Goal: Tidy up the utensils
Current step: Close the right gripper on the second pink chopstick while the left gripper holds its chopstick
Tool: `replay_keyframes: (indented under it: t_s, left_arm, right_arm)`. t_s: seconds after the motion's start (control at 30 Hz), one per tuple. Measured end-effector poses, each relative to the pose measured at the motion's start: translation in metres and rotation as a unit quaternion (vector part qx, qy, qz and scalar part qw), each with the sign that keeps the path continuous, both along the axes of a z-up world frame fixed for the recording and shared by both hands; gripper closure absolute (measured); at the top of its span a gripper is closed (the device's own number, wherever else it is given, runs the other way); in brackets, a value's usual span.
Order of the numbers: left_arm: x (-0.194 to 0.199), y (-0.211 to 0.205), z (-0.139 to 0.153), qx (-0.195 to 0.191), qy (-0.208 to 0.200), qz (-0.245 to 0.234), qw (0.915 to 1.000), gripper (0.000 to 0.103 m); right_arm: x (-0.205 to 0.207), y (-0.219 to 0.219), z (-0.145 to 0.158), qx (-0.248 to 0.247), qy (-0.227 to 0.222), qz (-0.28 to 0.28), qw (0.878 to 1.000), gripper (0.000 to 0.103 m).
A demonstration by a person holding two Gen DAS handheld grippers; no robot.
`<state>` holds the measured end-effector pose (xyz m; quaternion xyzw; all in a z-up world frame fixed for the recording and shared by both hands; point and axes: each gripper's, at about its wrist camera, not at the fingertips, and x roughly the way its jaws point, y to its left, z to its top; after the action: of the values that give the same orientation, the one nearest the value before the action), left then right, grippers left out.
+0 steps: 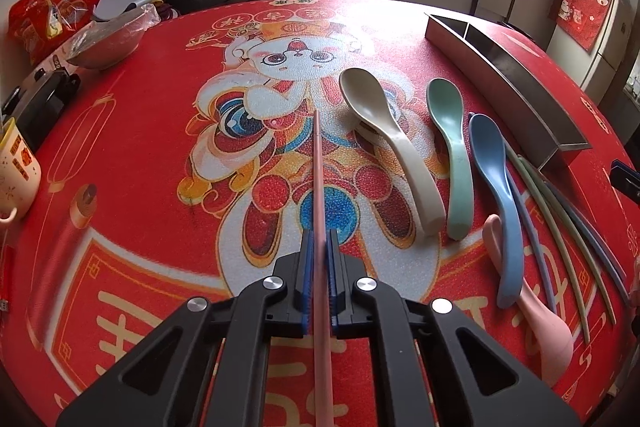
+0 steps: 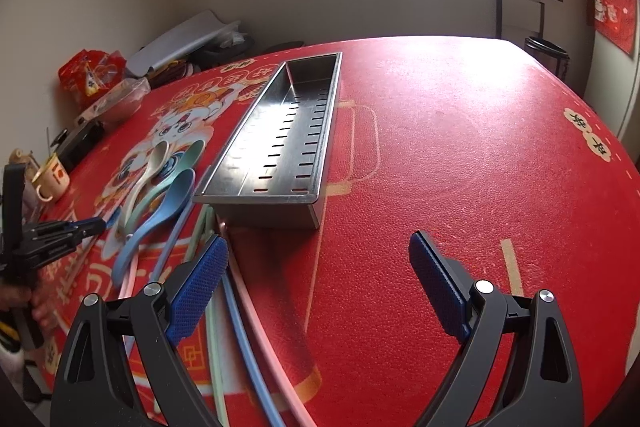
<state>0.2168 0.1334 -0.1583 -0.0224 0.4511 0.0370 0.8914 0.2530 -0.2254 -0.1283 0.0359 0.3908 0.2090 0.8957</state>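
My left gripper point(image 1: 319, 239) is shut on a pink chopstick point(image 1: 318, 179), which runs straight ahead between the blue pads over the red printed tablecloth point(image 1: 140, 147). To its right lie a beige spoon point(image 1: 384, 131), a green spoon point(image 1: 450, 139), a blue spoon point(image 1: 494, 179) and a pink spoon point(image 1: 536, 315), then several green and blue chopsticks point(image 1: 568, 227). A long steel slotted tray point(image 2: 268, 215) stands beyond them. My right gripper point(image 2: 320, 267) hangs open just before the tray, holding nothing. Blue point(image 2: 244, 339) and pink point(image 2: 264, 327) chopsticks lie under its left finger.
A cream mug point(image 1: 16, 167), a black case point(image 1: 44, 99), a plastic-wrapped bowl point(image 1: 108, 39) and red snack bags point(image 1: 44, 15) line the table's left edge. A fridge point(image 1: 600, 39) stands at the right. The cloth right of the tray point(image 2: 460, 147) is bare.
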Motion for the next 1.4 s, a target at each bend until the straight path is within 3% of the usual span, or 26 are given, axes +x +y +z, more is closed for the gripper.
replay_keyframes:
  t_s: [0.53,1.03,1.1,1.2,1.27,1.4]
  left_arm:
    - [-0.04,0.007,0.0,0.001,-0.008,-0.011,0.9999,0.096]
    - [-0.044,0.016,-0.003,-0.03,-0.03,-0.014,0.999,0.096]
    - [-0.044,0.016,-0.003,-0.03,-0.03,-0.014,0.999,0.096]
    - [-0.044,0.016,-0.003,-0.033,-0.03,-0.014,0.9989,0.096]
    - [-0.045,0.017,-0.003,-0.038,-0.031,-0.015,0.9987,0.095]
    - [-0.045,0.019,-0.003,-0.047,-0.032,-0.018,0.9982,0.093]
  right_arm:
    - [0.007,0.008,-0.009,0.01,0.051,0.031,0.998,0.014]
    - [-0.01,0.005,-0.008,-0.042,0.058,0.053,0.996,0.015]
    - [-0.012,0.005,-0.01,-0.051,0.062,0.058,0.995,0.028]
    - [-0.014,0.005,-0.014,-0.067,0.07,0.061,0.993,0.034]
    - [-0.018,0.008,-0.017,-0.077,0.073,0.073,0.992,0.049]
    - [-0.026,0.015,-0.019,-0.098,0.072,0.099,0.988,0.062]
